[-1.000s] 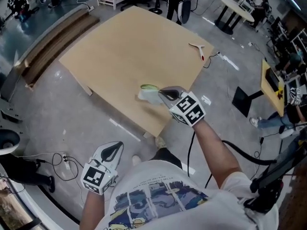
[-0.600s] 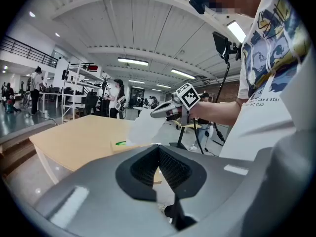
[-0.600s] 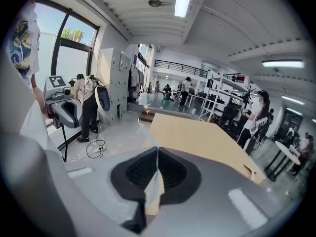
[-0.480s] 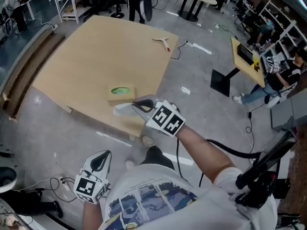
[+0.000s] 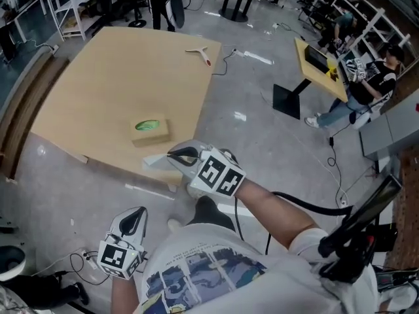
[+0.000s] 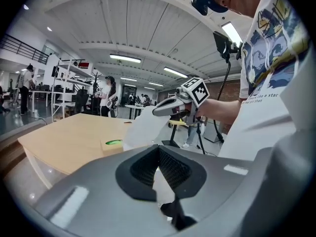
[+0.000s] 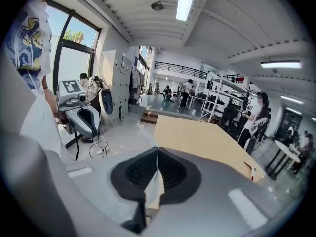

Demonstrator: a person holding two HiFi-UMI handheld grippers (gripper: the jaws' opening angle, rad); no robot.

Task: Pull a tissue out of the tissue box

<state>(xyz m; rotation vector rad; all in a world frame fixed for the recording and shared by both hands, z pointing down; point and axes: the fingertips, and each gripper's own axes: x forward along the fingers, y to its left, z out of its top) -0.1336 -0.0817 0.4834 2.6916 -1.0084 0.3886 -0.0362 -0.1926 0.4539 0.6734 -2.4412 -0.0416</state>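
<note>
A small tan tissue box (image 5: 150,131) with a green oval opening sits near the front edge of the wooden table (image 5: 111,77). My right gripper (image 5: 182,156) hangs over that edge, a hand's width to the right of the box, shut on a white tissue (image 5: 156,161) that hangs free of the box. In the right gripper view the tissue (image 7: 155,187) shows pinched between the closed pads. The left gripper view shows the box (image 6: 113,144), the tissue (image 6: 143,128) and the right gripper (image 6: 165,107). My left gripper (image 5: 134,220) is low by my body, off the table, shut and empty.
A small wooden tool with a red tip (image 5: 199,52) lies at the table's far side. Long wooden boards (image 5: 26,110) lie on the floor at the left. A black stand base (image 5: 288,100), desks and people fill the far right.
My right gripper has drawn the tissue away from the box toward the table's near edge. The left gripper has stayed low by my body.
</note>
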